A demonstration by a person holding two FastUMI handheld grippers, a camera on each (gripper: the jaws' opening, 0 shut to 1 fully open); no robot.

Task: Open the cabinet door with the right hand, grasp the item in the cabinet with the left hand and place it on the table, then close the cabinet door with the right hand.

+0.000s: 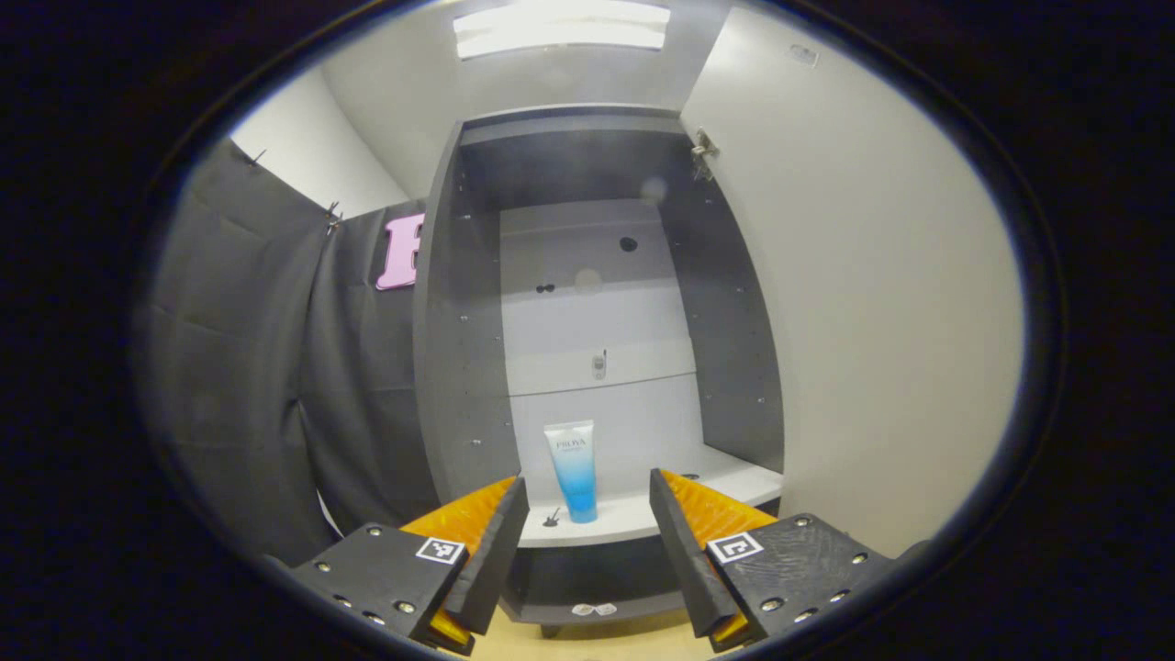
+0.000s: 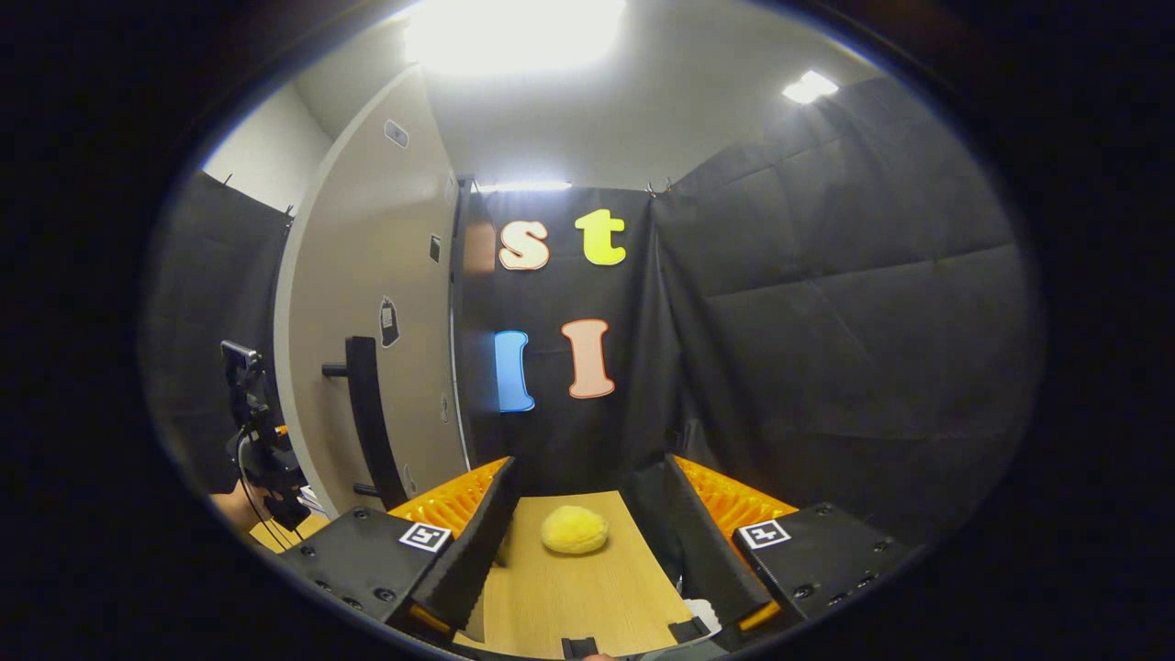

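Note:
In the left gripper view the grey cabinet (image 1: pixel 459 367) stands open, its pale door (image 1: pixel 881 312) swung out to the right. A white and blue tube (image 1: pixel 574 468) stands upright on the cabinet's white bottom shelf (image 1: pixel 633 519). My left gripper (image 1: pixel 587 491) is open, its fingers either side of the tube and short of it. In the right gripper view the open door (image 2: pixel 367 312) with its dark bar handle (image 2: pixel 367 418) is at the left. My right gripper (image 2: pixel 587 482) is open, away from the handle, holding nothing.
A yellow round object (image 2: pixel 574 531) lies on the wooden table (image 2: pixel 587 597) in front of the right gripper. The other gripper and a hand (image 2: pixel 252 441) show at the far left of the right gripper view. Black cloth walls surround the booth.

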